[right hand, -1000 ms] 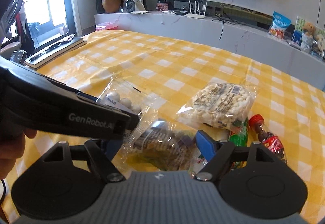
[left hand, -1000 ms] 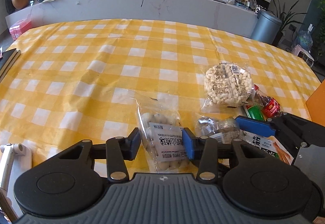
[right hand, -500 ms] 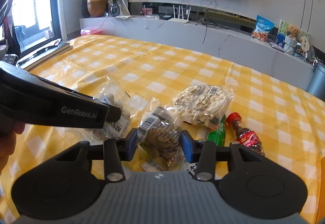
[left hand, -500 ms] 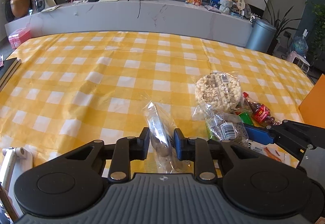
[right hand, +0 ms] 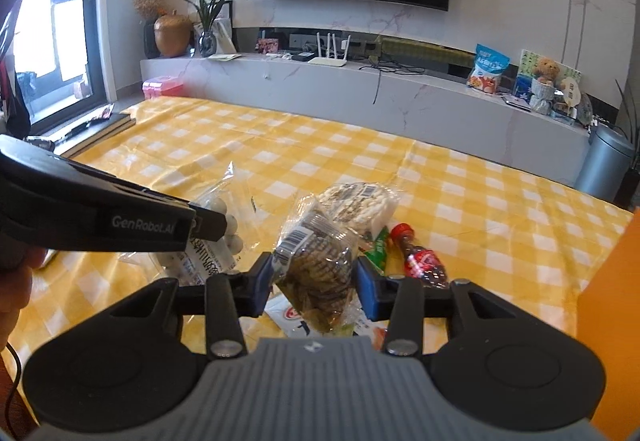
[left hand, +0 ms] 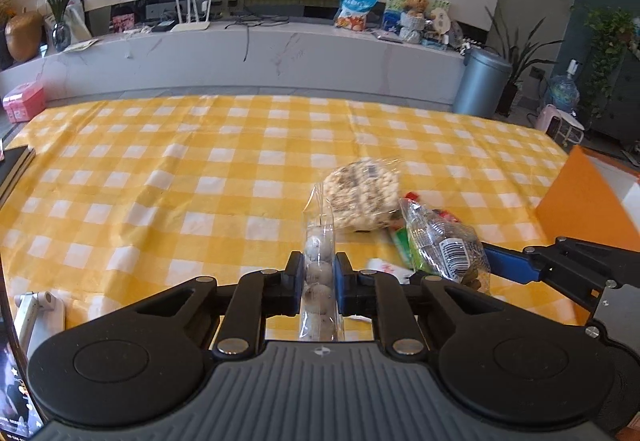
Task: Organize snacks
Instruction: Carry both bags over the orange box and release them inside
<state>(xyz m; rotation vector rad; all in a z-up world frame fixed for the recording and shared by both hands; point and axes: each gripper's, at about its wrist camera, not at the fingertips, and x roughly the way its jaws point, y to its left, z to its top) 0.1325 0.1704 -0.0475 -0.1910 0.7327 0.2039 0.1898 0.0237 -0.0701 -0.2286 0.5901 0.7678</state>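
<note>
Two snack packets are held, one in each gripper. The left gripper (left hand: pixel 319 277) is clamped tight on a clear plastic bag of pale round balls (left hand: pixel 319 269), which stands edge-on between its pads, clear of the bench (left hand: pixel 160 177), a surface under a yellow-and-white checked cloth. The right gripper (right hand: pixel 314 277) is closed on a clear packet of dark ridged biscuits with a barcode label (right hand: pixel 316 261), the packet filling the gap between its pads.

Still lying on the cloth are one clear pack of white puffed pieces (right hand: pixel 360 203), one small red-capped cola bottle (right hand: pixel 420 259), one green wrapper (right hand: pixel 378 247) and one flat white packet (right hand: pixel 288 311), clustered just beyond the right gripper. An orange box (left hand: pixel 588 197) stands at the right edge. The cloth to the left and far side lies bare.
</note>
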